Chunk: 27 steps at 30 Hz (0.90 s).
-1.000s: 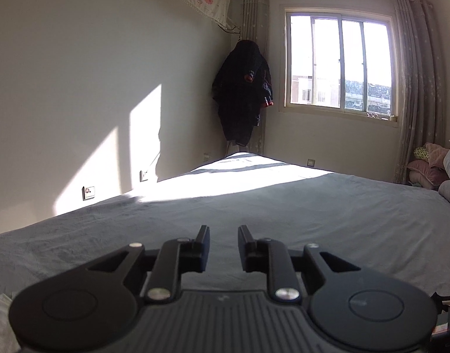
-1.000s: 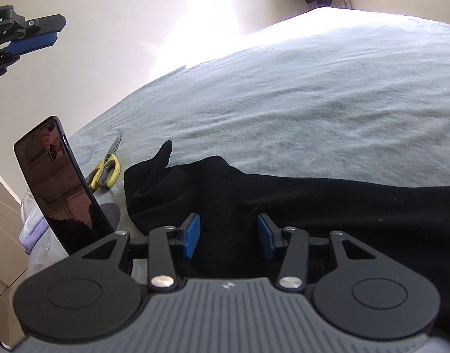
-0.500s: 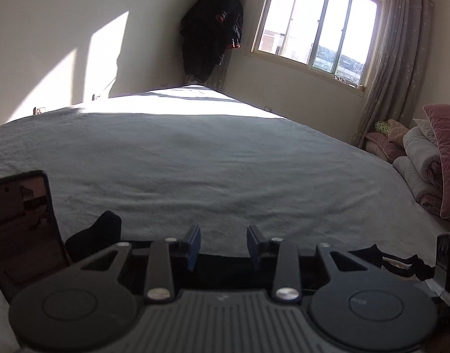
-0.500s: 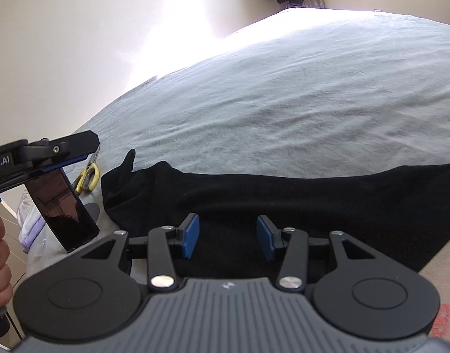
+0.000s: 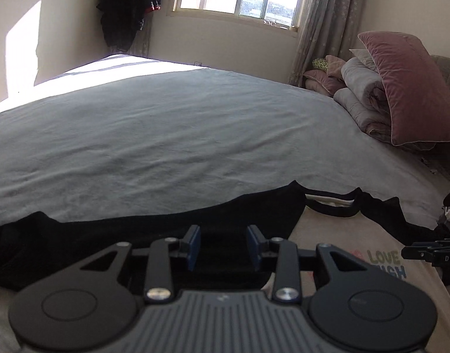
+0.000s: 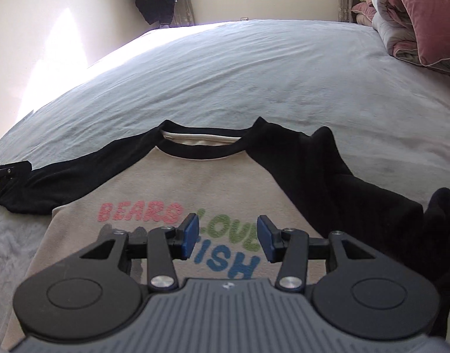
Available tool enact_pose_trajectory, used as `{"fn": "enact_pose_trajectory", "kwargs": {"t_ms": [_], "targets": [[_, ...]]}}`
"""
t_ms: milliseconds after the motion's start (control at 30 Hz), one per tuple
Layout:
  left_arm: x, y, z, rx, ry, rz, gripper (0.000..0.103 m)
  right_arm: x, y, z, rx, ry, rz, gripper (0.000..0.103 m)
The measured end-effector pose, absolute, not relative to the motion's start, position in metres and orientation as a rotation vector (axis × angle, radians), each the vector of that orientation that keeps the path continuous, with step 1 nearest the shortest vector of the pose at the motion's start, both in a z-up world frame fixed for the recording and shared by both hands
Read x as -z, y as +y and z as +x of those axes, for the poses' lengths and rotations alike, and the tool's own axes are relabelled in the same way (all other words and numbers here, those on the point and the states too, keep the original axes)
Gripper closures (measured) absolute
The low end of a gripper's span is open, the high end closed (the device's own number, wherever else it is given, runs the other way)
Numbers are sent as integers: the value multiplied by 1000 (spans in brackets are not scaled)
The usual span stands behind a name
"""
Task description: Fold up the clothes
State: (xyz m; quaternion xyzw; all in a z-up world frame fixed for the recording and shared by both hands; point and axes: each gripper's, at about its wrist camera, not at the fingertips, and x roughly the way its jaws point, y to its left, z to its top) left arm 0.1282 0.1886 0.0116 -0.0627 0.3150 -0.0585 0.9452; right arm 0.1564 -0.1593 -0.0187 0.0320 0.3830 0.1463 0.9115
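A grey bed (image 6: 254, 67) is filling both views. A cream shirt (image 6: 213, 182) with black sleeves is lying flat on its near edge, front up. It is looking soft, light and floppy, so hems or sleeve ends are seeming the best grips. The left gripper (image 5: 224, 247) is hovering spread over the left sleeve (image 5: 136, 229); the right gripper (image 6: 227, 236) is hovering spread over the chest print, holding nothing.

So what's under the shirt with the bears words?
The sweatshirt lies flat on the grey bedsheet, which shows all around it. Whatever might be beneath its cream front is covered, so I can't tell.
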Motion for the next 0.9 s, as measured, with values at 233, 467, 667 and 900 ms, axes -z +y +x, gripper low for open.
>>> {"fn": "enact_pose_trajectory", "kwargs": {"t_ms": [233, 467, 667, 900], "targets": [[-12, 108, 137, 229, 681, -67, 67, 19, -233, 131, -167, 790, 138, 55], [-11, 22, 137, 357, 724, -59, 66, 29, -291, 116, -67, 810, 240, 55], [0, -44, 144, 453, 783, -83, 66, 45, -302, 126, -71, 851, 297, 96], [12, -109, 162, 522, 785, -23, 66, -1, -342, 102, -23, 775, 89, 96]]}}
